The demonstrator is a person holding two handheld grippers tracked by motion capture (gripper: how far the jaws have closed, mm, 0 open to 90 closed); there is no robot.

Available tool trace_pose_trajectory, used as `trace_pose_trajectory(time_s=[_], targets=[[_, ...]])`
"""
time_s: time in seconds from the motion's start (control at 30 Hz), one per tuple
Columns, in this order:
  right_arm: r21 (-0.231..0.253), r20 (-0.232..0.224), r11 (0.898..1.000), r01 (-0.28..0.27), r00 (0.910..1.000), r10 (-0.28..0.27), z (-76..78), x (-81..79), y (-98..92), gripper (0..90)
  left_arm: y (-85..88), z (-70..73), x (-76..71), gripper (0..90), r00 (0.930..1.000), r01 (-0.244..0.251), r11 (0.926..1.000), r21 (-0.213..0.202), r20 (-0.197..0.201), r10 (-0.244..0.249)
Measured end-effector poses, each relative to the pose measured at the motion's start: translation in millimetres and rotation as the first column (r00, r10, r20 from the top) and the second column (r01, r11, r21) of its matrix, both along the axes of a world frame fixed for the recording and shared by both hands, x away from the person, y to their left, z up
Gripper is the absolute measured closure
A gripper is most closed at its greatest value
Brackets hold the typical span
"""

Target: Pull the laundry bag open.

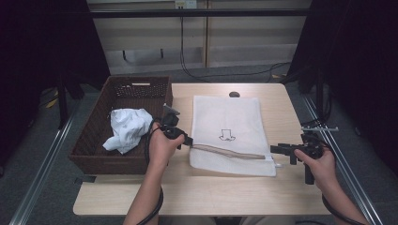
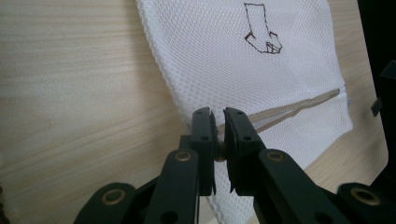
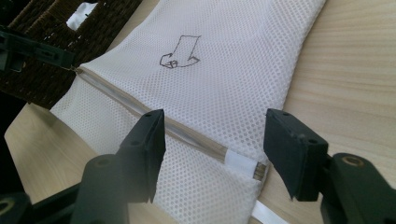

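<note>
The left gripper [image 1: 187, 139] has its jaws pressed almost together on the left end of the zipper [image 1: 230, 151] of the white mesh laundry bag [image 1: 227, 126]; in the left gripper view the two black jaws nearly meet, with a small brass-coloured part, probably the zipper pull, caught between them, though it is too small to name for sure. The right gripper [image 1: 277, 149] stands with its jaws apart at the other end of the zipper — in the right gripper view the zipper end with its white tab [image 3: 243, 164] lies between the two pads, and neither pad presses on it. The bag lies flat in the middle of the wooden table [image 1: 197, 192], its zipper running near the edge closest to the person, and a small dark drawing [image 1: 227, 135] is printed on its upper face. The right edge of the bag is just beside the right gripper, and past that hand a narrow strip of bare wood runs to the table's right edge. In front of the bag, toward the person, a wide band of table is free. On the left, the brown wicker basket [image 1: 94, 159] sits with its right wall close to the left hand [image 1: 162, 145] — the room there is tight. A crumpled white cloth [image 1: 127, 127] lies inside the basket.
</note>
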State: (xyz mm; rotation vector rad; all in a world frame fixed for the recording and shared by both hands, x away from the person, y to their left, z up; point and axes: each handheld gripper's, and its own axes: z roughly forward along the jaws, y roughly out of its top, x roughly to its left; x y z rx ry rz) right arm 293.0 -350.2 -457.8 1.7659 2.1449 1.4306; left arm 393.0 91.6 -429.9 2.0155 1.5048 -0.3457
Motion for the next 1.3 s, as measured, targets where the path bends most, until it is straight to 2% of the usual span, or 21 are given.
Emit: trace_pose_trajectory(time_s=[0.1,0.13,0.23,0.3,0.43,0.47,0.53,0.6,0.73,0.8,0.87,0.93,1.0,1.03,1.13,1.27,1.3], targets=[[0.003,0.003,1.0,0.0,1.0,0.0,-0.1,0.5,0.3,38.3,-2.4,-1.9,0.1,81.2,1.0,0.004,0.9999,0.011,0.001,-0.004],[0.008,0.001,1.0,-0.003,1.0,0.003,-0.1,0.6,0.3,38.2,-3.5,-3.0,0.2,81.2,1.0,0.005,1.0,0.0,-0.004,-0.005],[0.008,-0.004,1.0,-0.003,1.0,0.003,-0.4,0.4,0.3,37.7,-3.7,-5.0,0.9,80.7,0.9998,0.014,0.9998,0.014,-0.011,-0.014],[0.017,-0.009,1.0,-0.001,1.0,0.002,-0.6,0.4,0.4,37.7,-5.1,-6.3,0.9,80.5,0.9997,0.016,0.9999,0.002,-0.019,-0.016],[0.015,-0.006,1.0,-0.001,1.0,0.001,-0.4,0.7,-0.4,37.5,-8.4,-7.5,0.5,79.1,0.9995,0.023,0.9997,0.009,-0.021,-0.023],[0.017,-0.008,1.0,-0.002,1.0,0.002,-0.1,0.6,-0.4,37.3,-8.7,-7.9,0.7,78.4,0.9993,0.031,0.9995,0.003,-0.02,-0.031],[0.018,-0.007,1.0,-0.003,1.0,0.003,0.0,0.5,-0.2,36.7,-9.9,-8.1,0.2,76.3,0.9996,0.023,0.9996,0.017,-0.017,-0.023],[0.012,-0.001,1.0,-0.005,1.0,0.005,-0.2,0.7,0.3,36.1,-10.0,-7.7,0.4,73.5,0.9994,0.031,0.9995,0.004,-0.016,-0.031],[0.004,0.005,1.0,-0.012,0.9999,0.012,-0.1,1.0,1.7,35.0,-11.0,-4.0,-0.6,68.4,0.9996,0.029,0.9995,-0.012,0.005,-0.029],[0.002,0.002,1.0,-0.017,0.9998,0.017,0.1,0.9,3.1,34.0,-10.8,-1.7,-1.0,64.9,0.999,0.036,0.9993,-0.008,0.029,-0.035],[-0.014,0.009,1.0,-0.027,0.9996,0.027,0.0,1.2,4.5,32.1,-12.3,-0.3,-2.2,58.4,0.9985,0.028,0.9989,-0.038,0.049,-0.026],[-0.031,0.016,0.999,-0.033,0.9993,0.033,-0.1,1.5,6.2,30.8,-11.8,0.1,-2.3,54.4,0.9948,0.049,0.9985,-0.025,0.091,-0.046],[-0.049,0.014,0.998,-0.041,0.999,0.041,0.2,1.7,8.1,29.7,-12.4,0.6,-2.5,47.6,0.9914,0.057,0.9978,-0.033,0.12,-0.052],[-0.057,0.014,0.997,-0.045,0.9988,0.046,0.3,1.7,8.8,29.2,-13.2,1.0,-2.9,44.2,0.9919,0.05,0.9978,-0.044,0.119,-0.044],[-0.075,0.02,0.996,-0.05,0.9985,0.052,0.2,1.8,10.9,28.2,-13.3,2.3,-2.3,37.0,0.9871,0.068,0.9967,-0.044,0.148,-0.061],[-0.092,0.023,0.994,-0.057,0.998,0.06,0.9,1.3,13.1,27.3,-16.8,3.4,-3.7,27.3,0.9864,0.061,0.9953,-0.075,0.157,-0.048],[-0.097,0.029,0.993,-0.061,0.9976,0.064,1.0,1.3,13.5,27.3,-16.4,3.5,-3.4,26.0,0.9842,0.074,0.9947,-0.071,0.166,-0.061]])
